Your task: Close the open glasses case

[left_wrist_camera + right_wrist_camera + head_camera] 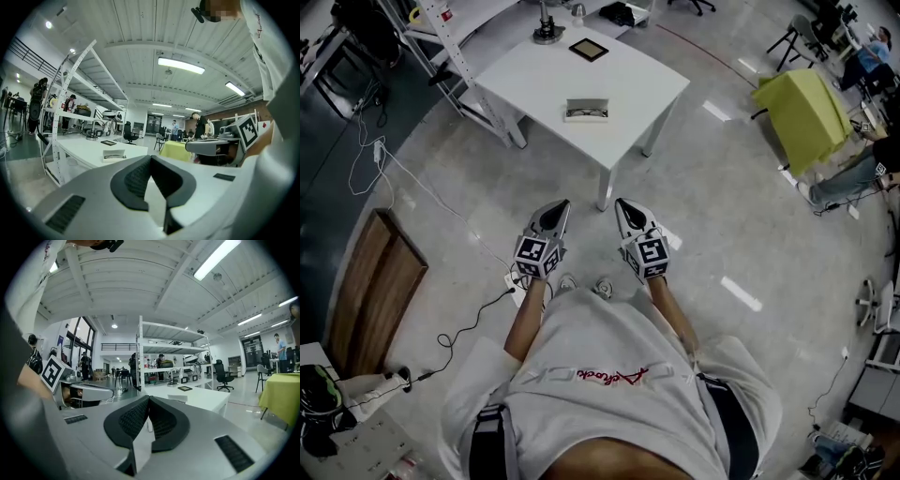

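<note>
A: So where is the glasses case?
B: On the white table, far ahead and near its middle, well apart from both grippers. It is too small from here to tell how its lid stands.
A: And the grippers?
B: The left gripper and the right gripper are held side by side near the person's chest, pointing toward the table's near corner. Each has its jaws pressed together at the tips, with nothing between them.
A: What lies between?
B: Pale floor, and the table's near leg.
A: Around it?
B: A dark flat square lies farther back on the table. A white shelf rack stands at its left. A wooden board lies on the floor near left, with a black cable beside it. A yellow-green covered table sits far right.
</note>
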